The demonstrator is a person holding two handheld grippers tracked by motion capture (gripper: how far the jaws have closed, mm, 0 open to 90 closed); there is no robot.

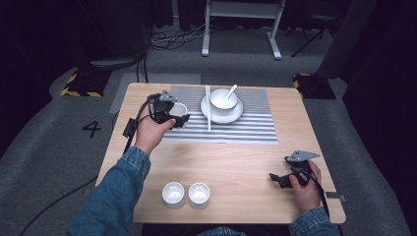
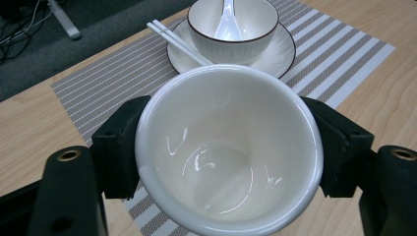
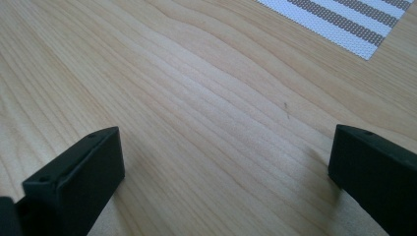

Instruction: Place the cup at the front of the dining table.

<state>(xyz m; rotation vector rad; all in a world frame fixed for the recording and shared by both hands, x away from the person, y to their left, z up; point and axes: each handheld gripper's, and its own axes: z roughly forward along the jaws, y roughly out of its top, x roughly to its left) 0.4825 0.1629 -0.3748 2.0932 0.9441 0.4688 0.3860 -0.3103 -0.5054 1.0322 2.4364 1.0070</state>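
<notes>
Left gripper: fingers are closed on the white cup, held over the striped placemat beside the chopsticks.
Right gripper: fingers are spread wide, empty, over the tabletop.
Care advised: cup is best kept level, lowered clear of the chopsticks.

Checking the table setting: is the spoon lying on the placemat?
No: the spoon stands in the bowl on the plate.
</notes>
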